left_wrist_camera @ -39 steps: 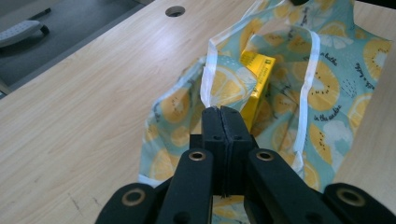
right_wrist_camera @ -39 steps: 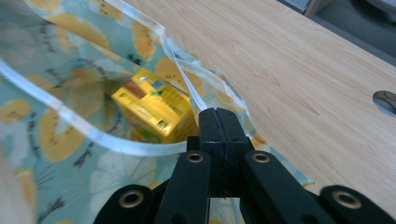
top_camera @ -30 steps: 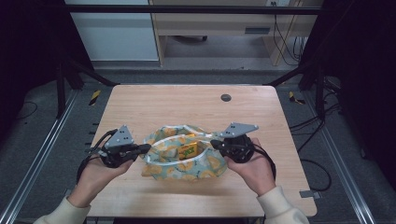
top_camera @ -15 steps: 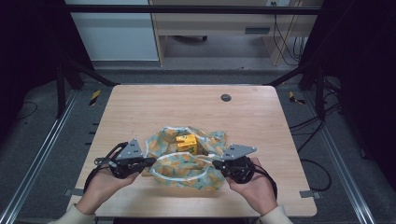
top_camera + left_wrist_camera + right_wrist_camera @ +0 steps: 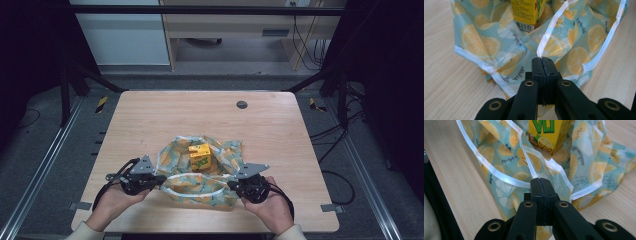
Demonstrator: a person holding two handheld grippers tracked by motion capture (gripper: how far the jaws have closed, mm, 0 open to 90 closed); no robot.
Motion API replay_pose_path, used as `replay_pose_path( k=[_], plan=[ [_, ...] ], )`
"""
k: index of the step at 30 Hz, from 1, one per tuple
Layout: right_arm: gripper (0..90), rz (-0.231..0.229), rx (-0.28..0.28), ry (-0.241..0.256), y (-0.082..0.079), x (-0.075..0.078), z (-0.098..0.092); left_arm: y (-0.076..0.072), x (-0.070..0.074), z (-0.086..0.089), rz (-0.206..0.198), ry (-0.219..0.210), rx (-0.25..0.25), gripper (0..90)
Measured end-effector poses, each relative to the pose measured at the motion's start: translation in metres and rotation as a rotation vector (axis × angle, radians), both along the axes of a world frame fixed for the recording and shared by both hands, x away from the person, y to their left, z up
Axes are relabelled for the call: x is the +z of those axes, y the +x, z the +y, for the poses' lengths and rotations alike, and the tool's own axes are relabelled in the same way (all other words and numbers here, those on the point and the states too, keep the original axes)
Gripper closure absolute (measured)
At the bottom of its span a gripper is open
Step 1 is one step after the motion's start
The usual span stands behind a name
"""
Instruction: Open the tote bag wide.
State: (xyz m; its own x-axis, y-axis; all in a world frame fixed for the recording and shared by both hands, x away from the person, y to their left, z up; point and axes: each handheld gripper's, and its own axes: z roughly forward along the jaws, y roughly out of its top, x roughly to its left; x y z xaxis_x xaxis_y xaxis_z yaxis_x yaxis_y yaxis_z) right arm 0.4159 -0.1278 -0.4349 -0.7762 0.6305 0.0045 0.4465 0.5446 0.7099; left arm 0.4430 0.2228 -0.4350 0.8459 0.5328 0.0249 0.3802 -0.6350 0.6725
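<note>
A lemon-print bag (image 5: 200,172) lies open on the near half of the wooden desk (image 5: 150,115), its mouth spread toward the person. A yellow juice carton (image 5: 200,156) stands upright on the bag's fabric, near its middle.

The left tool (image 5: 159,179) sits at the bag's left edge, held in the person's left hand (image 5: 112,200). In the left gripper view its 2 black jaws are pressed together on the bag's white trim (image 5: 550,27), pinching it right at the tips, with the carton (image 5: 527,11) just beyond and the bag's printed fabric (image 5: 486,40) spread out to either side on the desk (image 5: 446,82).

The right tool (image 5: 232,185) sits at the bag's right near corner, held in the person's right hand (image 5: 272,207). In the right gripper view its jaws are likewise closed tight on the white trim (image 5: 529,167), where the edging comes to a fold, and the carton (image 5: 547,133) stands beyond the pinched spot with the bag (image 5: 584,157) draped around its base.

Between the 2 tools the trim forms a loose white loop along the near side of the bag. A small dark round cap (image 5: 242,104) is set into the desk at its far side, well apart from the bag.
</note>
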Motion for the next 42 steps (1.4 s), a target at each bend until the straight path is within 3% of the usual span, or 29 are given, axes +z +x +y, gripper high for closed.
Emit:
replay_pose_path(
  k=[6,14,19,23,26,31,34,38,40,42],
  plan=[
    [90.0,0.021,0.008,-0.016,-0.001,-0.01,0.004,0.001,-0.01,-0.001,0.023,0.033,-0.006,89.4],
    [90.0,0.052,0.025,-0.045,-0.004,-0.021,0.008,-0.002,-0.022,-0.001,0.046,0.042,-0.006,88.9],
    [90.0,0.055,0.037,-0.048,-0.005,-0.024,0.011,-0.004,-0.024,-0.003,0.037,0.043,-0.008,85.7],
    [75.2,0.037,0.032,-0.04,-0.006,-0.016,0.013,-0.006,-0.016,-0.003,0.004,0.029,-0.002,71.5],
    [64.6,0.004,0.026,-0.033,-0.005,-0.005,0.011,-0.01,-0.002,-0.005,-0.049,0.007,0.007,59.0],
    [53.7,-0.04,-0.012,-0.01,0.005,0.017,0.005,-0.016,0.016,-0.009,-0.097,-0.019,0.0,52.0],
    [51.6,-0.06,-0.029,-0.011,0.015,0.026,0.004,-0.02,0.028,-0.017,-0.122,-0.033,-0.026,48.4],
    [50.6,-0.076,-0.05,-0.029,0.03,0.028,0.008,-0.022,0.024,-0.026,-0.118,-0.009,-0.045,39.3],
    [48.3,-0.075,-0.069,-0.034,0.048,0.024,0.015,-0.022,0.014,-0.03,-0.128,0.014,-0.033,32.8],
    [46.7,-0.068,-0.079,-0.041,0.06,0.019,0.022,-0.022,0.008,-0.029,-0.114,0.004,-0.032,27.4]
  ],
)
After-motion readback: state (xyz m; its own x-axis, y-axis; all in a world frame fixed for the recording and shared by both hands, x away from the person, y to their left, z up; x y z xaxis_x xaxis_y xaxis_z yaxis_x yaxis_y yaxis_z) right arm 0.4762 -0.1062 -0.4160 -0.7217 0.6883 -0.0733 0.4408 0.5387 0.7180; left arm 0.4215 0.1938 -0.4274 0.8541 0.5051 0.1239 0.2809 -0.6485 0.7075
